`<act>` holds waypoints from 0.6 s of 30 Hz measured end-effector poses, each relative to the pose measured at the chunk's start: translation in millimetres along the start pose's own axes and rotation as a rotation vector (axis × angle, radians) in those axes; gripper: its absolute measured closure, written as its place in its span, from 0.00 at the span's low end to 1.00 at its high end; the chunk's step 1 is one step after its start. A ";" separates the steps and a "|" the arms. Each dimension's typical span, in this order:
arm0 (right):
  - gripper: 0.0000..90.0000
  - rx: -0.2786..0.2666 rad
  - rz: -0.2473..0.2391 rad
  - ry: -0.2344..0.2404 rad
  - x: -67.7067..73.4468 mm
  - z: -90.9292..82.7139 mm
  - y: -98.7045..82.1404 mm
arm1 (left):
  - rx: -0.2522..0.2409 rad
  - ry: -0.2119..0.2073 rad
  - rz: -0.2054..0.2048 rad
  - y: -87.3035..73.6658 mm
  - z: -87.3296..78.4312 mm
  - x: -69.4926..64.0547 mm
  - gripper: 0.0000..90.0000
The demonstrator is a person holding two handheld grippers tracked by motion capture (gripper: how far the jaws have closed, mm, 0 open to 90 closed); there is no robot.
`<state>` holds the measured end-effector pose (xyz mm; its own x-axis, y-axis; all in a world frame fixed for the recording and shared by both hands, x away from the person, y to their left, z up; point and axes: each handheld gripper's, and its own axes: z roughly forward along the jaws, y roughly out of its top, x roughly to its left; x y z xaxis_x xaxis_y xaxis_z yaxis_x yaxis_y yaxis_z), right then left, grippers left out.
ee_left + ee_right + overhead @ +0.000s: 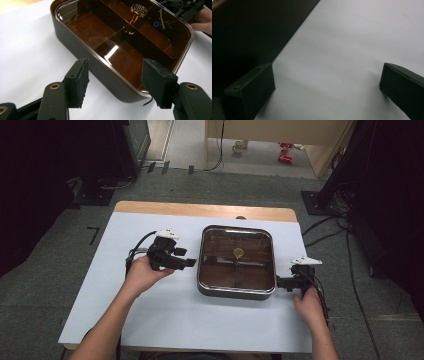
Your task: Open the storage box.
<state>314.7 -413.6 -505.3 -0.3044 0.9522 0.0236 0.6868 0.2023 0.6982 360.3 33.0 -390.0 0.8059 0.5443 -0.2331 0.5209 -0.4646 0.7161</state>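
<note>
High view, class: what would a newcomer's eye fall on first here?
A dark, square lunch box with a clear lid and brown compartments sits mid-table on the white sheet. A gold round emblem shines on its lid. Open tongs flank it: the left tongs and the right tongs.

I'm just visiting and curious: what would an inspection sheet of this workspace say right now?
Surface: white sheet over a wooden table.
Job's things: dark lunch box with clear lid on; inside, dividers and a gold round emblem.
Clutter: nothing seen.
Grippers: left gripper open, beside the box's left side, nothing between its jaws; right gripper open, low at the box's right corner.
Cables: black cable trailing from the left gripper; more on the floor.
Surroundings: grey carpet, dark equipment stands, red cans in the distance.
</note>
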 end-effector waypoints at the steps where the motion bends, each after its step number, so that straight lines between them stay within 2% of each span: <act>1: 0.00 0.000 0.000 0.000 0.0 0.0 0.0 | 0.010 0.001 0.012 1.8 2.6 -1.6 0.43; 4: 0.00 0.000 0.000 0.000 0.0 0.0 0.0 | 0.029 0.019 0.059 8.1 11.1 -8.8 0.43; 6: 0.00 0.000 0.000 0.000 0.1 0.0 0.0 | 0.030 0.009 0.077 14.8 19.4 -14.6 0.42; 15: 0.00 -0.001 -0.001 0.000 0.0 -0.1 -0.1 | 0.046 -0.012 0.114 29.1 40.0 -27.3 0.42; 18: 0.00 -0.001 -0.002 0.000 0.0 -0.1 -0.1 | 0.050 -0.017 0.143 37.1 52.0 -33.0 0.42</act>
<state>314.5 -413.6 -505.3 -0.3058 0.9518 0.0217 0.6854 0.2043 0.6989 367.6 -38.5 -390.0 0.8773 0.4582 -0.1426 0.4134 -0.5708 0.7094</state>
